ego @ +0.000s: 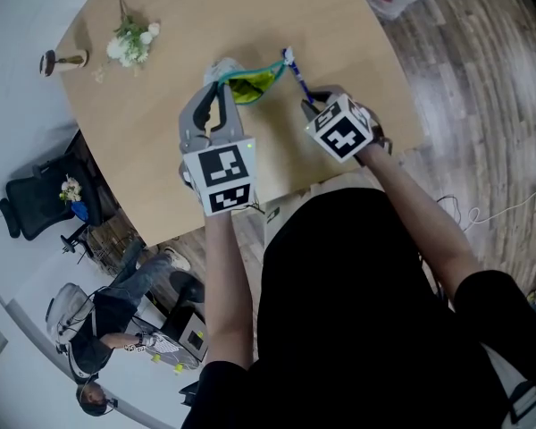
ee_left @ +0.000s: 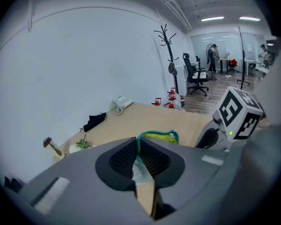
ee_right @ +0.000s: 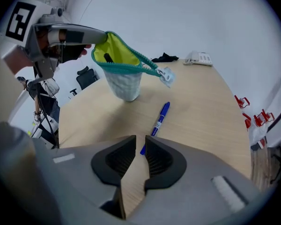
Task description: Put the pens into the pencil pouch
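The pencil pouch [ego: 250, 83], teal-zippered with a yellow lining, hangs mouth-open above the wooden table [ego: 152, 141]. My left gripper [ego: 221, 80] is shut on its rim. In the left gripper view the jaws [ee_left: 138, 146] pinch the pouch [ee_left: 157, 136] edge. A dark pen [ee_right: 107, 57] shows inside the pouch [ee_right: 124, 76]. A blue pen [ee_right: 160, 118] lies flat on the table to the pouch's right, also seen in the head view as the blue pen [ego: 297, 77]. My right gripper [ee_right: 140, 144] hangs just over its near end, jaws narrowly open, nothing pressed between the pads. In the head view the right gripper [ego: 311, 105] is low by the pen.
A flower sprig [ego: 132, 41] and a small wooden-handled item [ego: 62, 60] lie at the table's far left. A desk phone [ee_right: 199, 57] and a black object [ee_right: 165, 57] sit at the far edge. A seated person [ego: 107, 320] and an office chair [ego: 36, 204] are beyond the table's left edge.
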Motion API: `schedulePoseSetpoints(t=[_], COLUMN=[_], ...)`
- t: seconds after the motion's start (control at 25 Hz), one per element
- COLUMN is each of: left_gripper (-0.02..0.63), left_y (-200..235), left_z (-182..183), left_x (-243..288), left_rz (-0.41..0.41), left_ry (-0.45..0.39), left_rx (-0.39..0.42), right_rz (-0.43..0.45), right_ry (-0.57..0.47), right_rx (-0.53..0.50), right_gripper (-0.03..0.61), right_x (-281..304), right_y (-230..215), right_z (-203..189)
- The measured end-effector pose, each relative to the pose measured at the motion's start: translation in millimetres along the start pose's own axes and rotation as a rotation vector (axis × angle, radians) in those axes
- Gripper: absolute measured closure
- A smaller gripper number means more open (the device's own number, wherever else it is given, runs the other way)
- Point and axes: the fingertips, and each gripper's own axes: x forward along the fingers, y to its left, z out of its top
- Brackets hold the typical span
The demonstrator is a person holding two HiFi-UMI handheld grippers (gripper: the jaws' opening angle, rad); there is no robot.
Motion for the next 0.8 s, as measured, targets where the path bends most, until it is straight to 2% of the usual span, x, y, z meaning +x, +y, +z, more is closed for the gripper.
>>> schedulePoseSetpoints(t=[0.32, 0.8], left_gripper=[0.589, 0.589], left_y=[2.2, 7.2], left_z=[-2.3, -3.6], left_x=[-1.5, -4.1], left_rz=[0.003, 0.014], left_ry=[0.006, 0.006], left_rx=[-0.004, -0.013], right_rz=[-0.032, -0.044], right_ry=[0.045, 0.058], right_rx=[-0.028, -0.033], right_gripper=[0.532, 0.534], right_x=[15.6, 22.5], right_y=[-6.8, -11.5], right_z=[-11.2, -12.5])
